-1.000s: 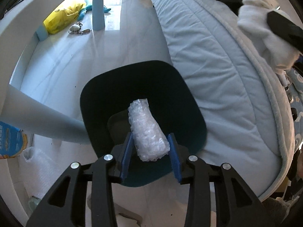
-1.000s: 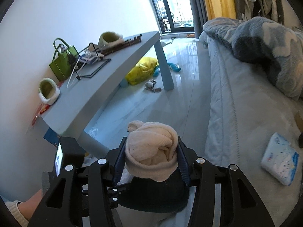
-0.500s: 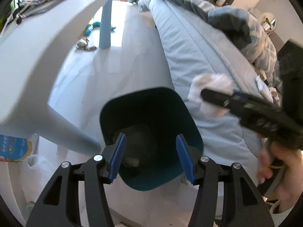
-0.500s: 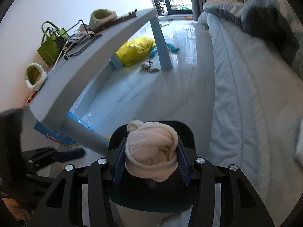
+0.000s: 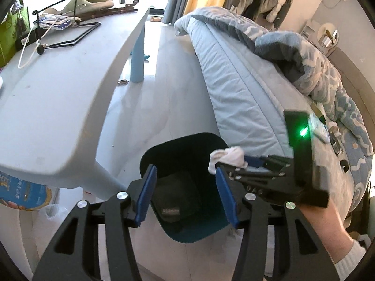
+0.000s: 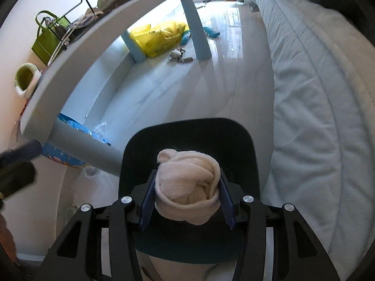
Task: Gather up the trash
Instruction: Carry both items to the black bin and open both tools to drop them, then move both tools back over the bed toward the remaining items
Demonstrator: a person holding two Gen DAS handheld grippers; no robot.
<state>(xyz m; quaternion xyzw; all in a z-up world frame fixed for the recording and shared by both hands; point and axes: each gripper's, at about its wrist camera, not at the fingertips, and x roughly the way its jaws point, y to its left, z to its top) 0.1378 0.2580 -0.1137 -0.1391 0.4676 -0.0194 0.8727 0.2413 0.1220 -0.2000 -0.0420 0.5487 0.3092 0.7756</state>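
A dark teal trash bin point(image 5: 187, 229) stands on the floor between the table and the bed; it also shows in the right wrist view point(image 6: 243, 145). My left gripper point(image 5: 185, 194) is open and empty above the bin's near rim. Something small lies on the bin's bottom point(image 5: 171, 210). My right gripper point(image 6: 187, 199) is shut on a balled-up cream sock point(image 6: 187, 187) and holds it over the bin's opening. In the left wrist view the right gripper and the sock point(image 5: 229, 155) sit at the bin's right rim.
A pale grey table point(image 5: 58, 98) with blue legs stands left, with a green bag point(image 6: 46, 42) and slippers on it. The bed point(image 6: 316, 93) with a blue duvet runs along the right. A yellow bag point(image 6: 159, 37) and small items lie on the far floor.
My left gripper opened and dropped the bubble wrap bundle into the bin, then rose and tilted up. My right gripper moved over the bin with the sock.
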